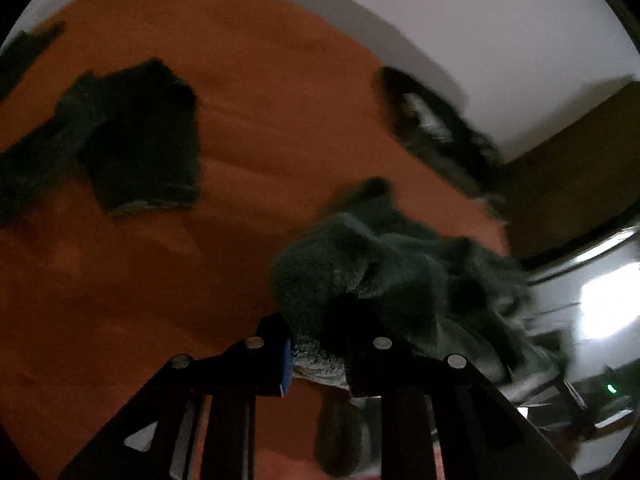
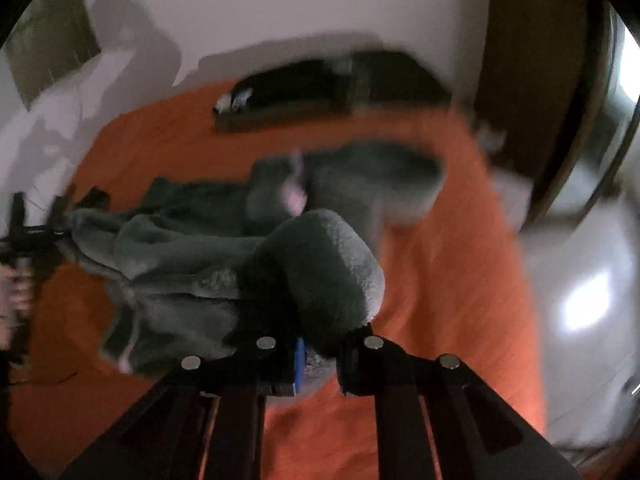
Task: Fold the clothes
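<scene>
A grey-green fleece garment (image 2: 208, 248) with a pale drawstring hangs bunched above the orange bed sheet (image 2: 440, 280), stretched between both grippers. In the right wrist view, my right gripper (image 2: 318, 360) is shut on a rolled fold of it, fabric pinched between the fingers. My left gripper (image 2: 60, 220) shows at the far left of that view, holding the other end, with a hand (image 2: 12, 292) below it. In the left wrist view, my left gripper (image 1: 320, 356) is shut on the fleece garment (image 1: 384, 264), which bulges up and trails off to the right.
A folded dark green garment (image 1: 144, 140) lies on the orange sheet (image 1: 260, 100) to the left, with more dark cloth (image 1: 28, 52) beyond it. A dark flat item (image 2: 320, 84) lies at the bed's far edge by the white wall. Brown wooden furniture (image 1: 580, 168) stands at right.
</scene>
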`<action>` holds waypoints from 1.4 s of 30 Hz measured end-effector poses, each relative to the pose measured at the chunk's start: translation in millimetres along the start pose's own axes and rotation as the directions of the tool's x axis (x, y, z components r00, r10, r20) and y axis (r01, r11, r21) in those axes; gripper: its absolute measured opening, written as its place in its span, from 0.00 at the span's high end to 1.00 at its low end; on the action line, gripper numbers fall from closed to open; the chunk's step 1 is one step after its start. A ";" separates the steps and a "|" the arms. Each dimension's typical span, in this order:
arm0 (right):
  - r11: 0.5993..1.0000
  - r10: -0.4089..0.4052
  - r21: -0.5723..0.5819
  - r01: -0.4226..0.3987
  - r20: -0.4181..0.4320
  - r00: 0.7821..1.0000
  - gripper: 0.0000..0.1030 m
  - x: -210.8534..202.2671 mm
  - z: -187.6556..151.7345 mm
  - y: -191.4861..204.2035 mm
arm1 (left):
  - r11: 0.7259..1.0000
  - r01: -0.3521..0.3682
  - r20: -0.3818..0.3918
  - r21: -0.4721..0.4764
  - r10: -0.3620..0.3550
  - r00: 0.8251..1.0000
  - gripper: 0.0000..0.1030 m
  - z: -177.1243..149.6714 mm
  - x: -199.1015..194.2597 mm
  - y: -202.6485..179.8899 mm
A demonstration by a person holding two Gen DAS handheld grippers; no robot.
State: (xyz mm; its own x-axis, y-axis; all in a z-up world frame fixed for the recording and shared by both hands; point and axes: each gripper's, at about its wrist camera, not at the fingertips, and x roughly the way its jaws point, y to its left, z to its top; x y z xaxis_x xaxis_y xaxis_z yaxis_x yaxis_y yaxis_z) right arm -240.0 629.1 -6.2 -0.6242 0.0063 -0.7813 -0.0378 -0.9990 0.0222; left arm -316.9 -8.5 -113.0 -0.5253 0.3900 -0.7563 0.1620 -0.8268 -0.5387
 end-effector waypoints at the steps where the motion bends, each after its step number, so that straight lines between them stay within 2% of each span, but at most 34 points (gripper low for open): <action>1: 0.999 -0.020 -0.029 0.021 0.030 0.999 0.90 -0.6 7.8 0.1 | 1.000 0.004 0.010 0.030 -0.004 1.000 0.80 -1.4 -6.2 -8.3; 3: 0.995 -0.044 -0.089 0.051 0.084 0.996 0.85 3.6 20.3 1.2 | 0.995 -0.029 0.021 0.098 0.027 0.999 0.80 -4.6 -6.7 -21.4; 4: 0.988 -0.069 -0.132 0.077 0.066 0.995 0.66 14.7 23.1 -0.5 | 0.990 -0.049 0.027 0.133 0.045 0.999 0.80 -6.1 -6.3 -27.7; 5: 0.980 -0.115 -0.160 0.115 0.010 0.993 0.53 32.2 23.9 -0.9 | 0.984 -0.068 0.033 0.167 0.063 0.997 0.80 -7.7 -5.9 -34.0; 6: 0.975 -0.170 -0.155 0.160 -0.057 0.984 0.52 53.6 22.7 -2.0 | 0.979 -0.082 0.020 0.188 0.079 0.997 0.80 -10.9 -1.5 -35.1; 7: 0.979 -0.186 -0.112 0.172 -0.120 0.975 0.52 68.5 18.6 -5.8 | 0.974 -0.094 0.001 0.204 0.095 0.995 0.80 -14.5 3.8 -34.8; 9: 0.994 -0.103 0.010 0.105 -0.154 0.983 0.52 72.0 9.3 -10.4 | 0.972 -0.095 -0.034 0.216 0.105 0.994 0.79 -26.3 11.8 -29.3; 11: 0.995 -0.063 0.069 0.069 -0.080 0.995 0.48 49.2 -9.5 -4.4 | 0.970 -0.097 -0.065 0.224 0.114 0.991 0.79 -38.5 17.9 -21.2; 13: 0.999 0.008 0.035 -0.008 -0.008 1.000 0.41 26.4 -34.7 26.4 | 0.971 -0.097 -0.089 0.221 0.119 0.989 0.77 -48.5 21.3 -9.9; 14: 0.998 0.070 0.006 -0.070 -0.006 0.998 0.41 20.9 -40.3 43.1 | 0.976 -0.088 -0.102 0.201 0.110 0.989 0.76 -50.7 23.4 -4.1; 15: 0.985 0.163 -0.046 -0.166 -0.057 0.985 0.41 26.0 -46.0 67.9 | 0.981 -0.079 -0.116 0.179 0.101 0.988 0.76 -52.5 25.7 1.9; 16: 0.956 0.261 -0.101 -0.275 -0.130 0.956 0.41 35.1 -53.6 97.1 | 0.985 -0.070 -0.130 0.156 0.091 0.987 0.75 -54.4 27.9 7.8; 17: 0.922 0.313 -0.175 -0.345 -0.187 0.931 0.41 43.7 -64.0 125.8 | 0.989 -0.065 -0.139 0.135 0.084 0.987 0.75 -55.7 30.4 12.5; 19: 0.832 0.360 -0.333 -0.443 -0.284 0.889 0.41 60.4 -87.7 182.7 | 0.993 -0.058 -0.152 0.102 0.073 0.986 0.74 -55.8 36.2 17.4; 20: 0.787 0.349 -0.411 -0.460 -0.318 0.881 0.41 70.1 -98.9 205.6 | 0.994 -0.055 -0.158 0.098 0.070 0.985 0.74 -56.3 38.9 16.3; 22: 0.700 0.283 -0.552 -0.453 -0.368 0.886 0.41 93.2 -121.5 244.9 | 0.993 -0.058 -0.161 0.103 0.074 0.984 0.74 -57.9 43.7 11.8; 23: 0.681 0.253 -0.585 -0.441 -0.377 0.891 0.41 104.0 -127.7 254.8 | 0.991 -0.072 -0.159 0.115 0.090 0.983 0.74 -58.8 45.4 8.8; 25: 0.668 0.204 -0.622 -0.407 -0.373 0.905 0.43 123.1 -134.8 265.7 | 0.987 -0.085 -0.159 0.136 0.107 0.981 0.75 -61.6 49.8 3.0; 26: 0.661 0.180 -0.641 -0.390 -0.370 0.911 0.69 132.7 -138.4 271.2 | 0.985 -0.090 -0.158 0.144 0.112 0.981 0.78 -63.6 51.0 0.7; 27: 0.680 0.169 -0.631 -0.375 -0.363 0.916 0.86 137.2 -135.1 268.5 | 0.982 -0.093 -0.169 0.162 0.120 0.978 0.81 -67.6 50.9 -1.6; 28: 0.727 0.212 -0.559 -0.398 -0.368 0.905 0.87 133.7 -122.8 254.2 | 0.979 -0.096 -0.183 0.182 0.129 0.975 0.84 -72.2 50.5 -3.8; 30: 0.818 0.350 -0.349 -0.458 -0.330 0.877 0.87 109.0 -91.2 207.6 | 0.970 -0.100 -0.209 0.222 0.148 0.967 0.87 -81.3 49.8 -8.2; 31: 0.852 0.381 -0.269 -0.450 -0.273 0.883 0.87 88.9 -77.2 177.1 | 0.965 -0.102 -0.222 0.242 0.157 0.962 0.87 -85.9 49.4 -10.4; 32: 0.882 0.390 -0.200 -0.427 -0.201 0.899 0.87 65.6 -64.2 143.5 | 0.960 -0.103 -0.235 0.262 0.167 0.957 0.87 -90.4 49.0 -12.6; 34: 0.948 0.303 -0.083 -0.306 -0.042 0.952 0.87 17.6 -47.3 63.7 | 0.946 -0.100 -0.278 0.310 0.190 0.942 0.87 -107.2 45.6 -17.6; 36: 0.992 0.120 0.030 -0.122 0.055 0.991 0.87 -16.5 -43.0 -12.1 | 0.928 -0.085 -0.315 0.364 0.209 0.926 0.87 -127.0 40.5 -21.5; 37: 0.995 0.004 0.094 -0.012 0.081 0.997 0.87 -29.2 -43.6 -49.6 | 0.919 -0.078 -0.329 0.386 0.216 0.919 0.87 -136.5 37.7 -22.1; 39: 0.961 -0.189 0.214 0.175 0.047 0.981 0.87 -39.2 -49.6 -114.5 | 0.906 -0.060 -0.361 0.419 0.226 0.905 0.87 -156.4 31.7 -19.5; 42: 0.901 -0.278 0.326 0.287 -0.073 0.958 0.85 -27.9 -61.9 -181.2 | 0.902 -0.039 -0.404 0.429 0.231 0.885 0.83 -170.8 24.7 -9.1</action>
State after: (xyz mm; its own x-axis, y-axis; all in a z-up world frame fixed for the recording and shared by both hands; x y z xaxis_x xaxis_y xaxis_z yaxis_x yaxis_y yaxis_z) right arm -167.4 807.2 -27.0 -0.5299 0.2809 -0.8002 -0.4673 -0.8841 -0.0009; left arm -188.6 77.9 -190.2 -0.0896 0.3182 -0.9438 -0.1917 -0.9354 -0.2971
